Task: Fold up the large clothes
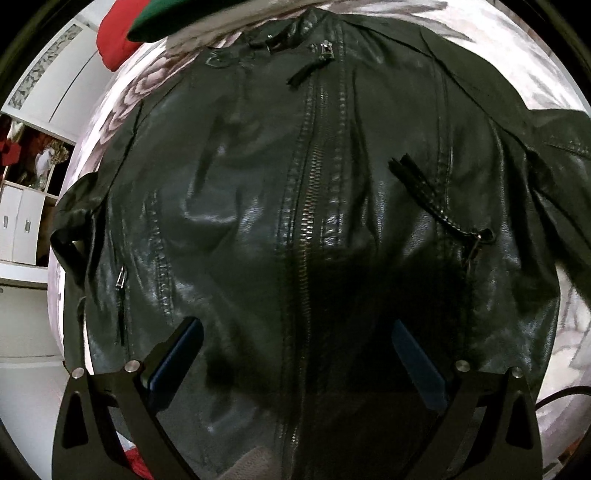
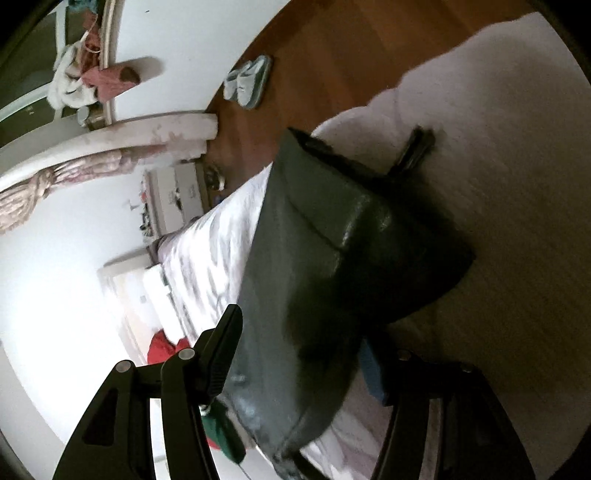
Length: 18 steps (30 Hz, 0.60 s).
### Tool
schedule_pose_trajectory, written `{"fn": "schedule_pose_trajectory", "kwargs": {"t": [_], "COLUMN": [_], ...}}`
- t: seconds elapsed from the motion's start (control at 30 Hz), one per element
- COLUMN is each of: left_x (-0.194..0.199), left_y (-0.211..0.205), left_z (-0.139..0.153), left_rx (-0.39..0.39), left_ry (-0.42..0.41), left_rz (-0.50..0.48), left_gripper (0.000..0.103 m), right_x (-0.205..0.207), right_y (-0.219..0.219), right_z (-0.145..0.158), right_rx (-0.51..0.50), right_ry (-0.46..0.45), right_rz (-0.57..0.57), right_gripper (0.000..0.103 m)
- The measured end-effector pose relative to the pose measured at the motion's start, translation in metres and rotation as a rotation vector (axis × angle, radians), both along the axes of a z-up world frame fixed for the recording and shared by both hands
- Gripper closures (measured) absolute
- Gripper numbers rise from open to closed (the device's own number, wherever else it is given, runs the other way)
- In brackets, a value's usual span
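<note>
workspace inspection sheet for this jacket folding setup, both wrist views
surface: bed with grey-and-white patterned cover, jacket spread on it.
job's things: black leather jacket lies front up, centre zip closed; a sleeve hangs off the bed edge.
clutter: red cloth and green cloth near the collar.
grippers: left tongs open, over the hem. right tongs apart around the sleeve; contact unclear.
cables: one dark cable at the right edge.
surroundings: white cabinet, wood floor, pale rug, slippers.
</note>
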<state>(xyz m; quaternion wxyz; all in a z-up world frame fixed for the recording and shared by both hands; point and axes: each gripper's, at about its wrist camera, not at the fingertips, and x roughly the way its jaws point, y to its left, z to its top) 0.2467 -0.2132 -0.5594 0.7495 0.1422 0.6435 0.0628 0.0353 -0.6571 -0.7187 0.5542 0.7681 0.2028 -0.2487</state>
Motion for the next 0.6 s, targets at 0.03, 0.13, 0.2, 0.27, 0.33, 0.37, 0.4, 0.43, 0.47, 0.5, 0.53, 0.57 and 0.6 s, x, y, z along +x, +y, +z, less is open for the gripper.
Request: {"fn": "schedule_pose_trajectory", "kwargs": {"t": [0.03, 0.13, 0.2, 0.27, 0.33, 0.37, 0.4, 0.43, 0.47, 0.5, 0.53, 0.57, 0.6], "left_x": [0.001, 0.004, 0.008, 0.013, 0.017, 0.02, 0.022, 0.025, 0.027, 0.028, 0.029, 0.03, 0.03], "left_y": [0.0, 0.0, 0.003, 0.007, 0.014, 0.019, 0.024, 0.03, 0.036, 0.045, 0.056, 0.064, 0.077], "left_z": [-0.001, 0.002, 0.006, 0.01, 0.014, 0.016, 0.018, 0.019, 0.02, 0.021, 0.022, 0.023, 0.024], "left_rx": [0.002, -0.003, -0.004, -0.002, 0.002, 0.005, 0.004, 0.009, 0.016, 0.018, 0.018, 0.016, 0.013], "left_ry": [0.002, -0.004, -0.011, -0.017, -0.024, -0.028, -0.032, -0.036, -0.04, -0.044, -0.048, -0.052, -0.056], "left_rz": [0.001, 0.009, 0.012, 0.025, 0.045, 0.057, 0.073, 0.087, 0.104, 0.125, 0.15, 0.167, 0.194], "left_gripper": [0.0, 0.0, 0.0, 0.0, 0.0, 0.0, 0.0, 0.0, 0.0, 0.0, 0.0, 0.0, 0.0], "right_x": [0.001, 0.003, -0.001, -0.001, 0.01, 0.017, 0.026, 0.037, 0.047, 0.058, 0.074, 0.083, 0.102], "right_y": [-0.003, -0.016, -0.025, -0.031, -0.032, -0.03, -0.027, -0.022, -0.017, -0.01, 0.0, 0.01, 0.026], "right_z": [0.001, 0.013, 0.027, 0.048, 0.074, 0.089, 0.105, 0.125, 0.14, 0.156, 0.174, 0.187, 0.203], "right_rx": [-0.004, -0.027, -0.065, -0.109, -0.172, -0.214, -0.257, -0.308, -0.345, -0.379, -0.413, -0.438, -0.47], "right_ry": [-0.001, 0.017, 0.031, 0.038, 0.043, 0.046, 0.051, 0.058, 0.059, 0.058, 0.053, 0.047, 0.039], "right_rz": [-0.013, -0.014, -0.002, 0.024, 0.082, 0.121, 0.161, 0.209, 0.244, 0.28, 0.323, 0.362, 0.416], "right_gripper": [0.093, 0.094, 0.095, 0.095, 0.095, 0.095, 0.095, 0.095, 0.095, 0.095, 0.095, 0.095, 0.095]}}
